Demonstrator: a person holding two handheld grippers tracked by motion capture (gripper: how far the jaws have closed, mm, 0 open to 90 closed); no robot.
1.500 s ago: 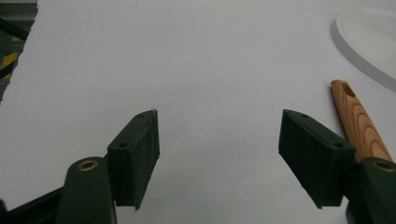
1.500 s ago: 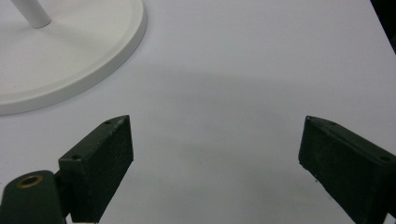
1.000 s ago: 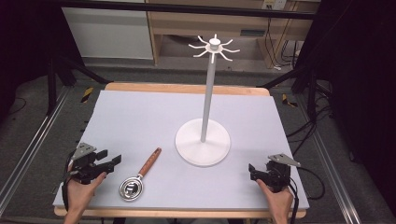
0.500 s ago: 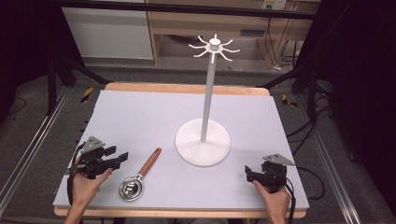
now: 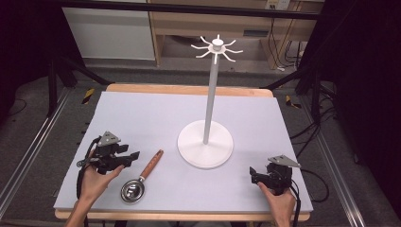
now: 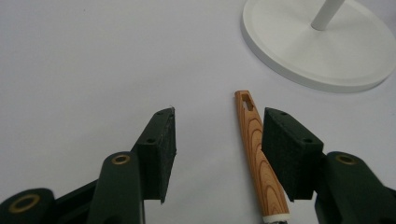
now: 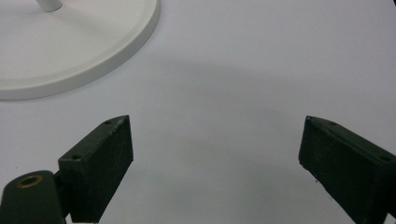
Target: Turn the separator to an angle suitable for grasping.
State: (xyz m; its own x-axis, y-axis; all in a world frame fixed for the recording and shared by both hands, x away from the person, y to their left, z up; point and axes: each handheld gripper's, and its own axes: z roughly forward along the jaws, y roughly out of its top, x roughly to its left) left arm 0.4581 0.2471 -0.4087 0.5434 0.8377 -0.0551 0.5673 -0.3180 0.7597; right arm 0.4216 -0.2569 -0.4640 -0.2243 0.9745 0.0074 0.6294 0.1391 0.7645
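- Left claw (image 6: pixel 217 154) stands with its jaws parted and empty, low over the worktop (image 5: pixel 142 113); the wooden handle (image 6: pixel 257 158) of the strainer (image 5: pixel 137 184) lies between them, close to one jaw, which looks like lining up for a grip.
- Right claw (image 7: pixel 215 163) is spread wide over bare worktop near the front right edge, holding nothing, likely parked clear of the work.
- White hook stand (image 5: pixel 208 113) stands upright mid-worktop, its round base just beyond the handle tip, perhaps where the utensil will hang.
- Strainer: small shiny metal bowl, grained handle with a slot (image 6: pixel 246 99) at the end.
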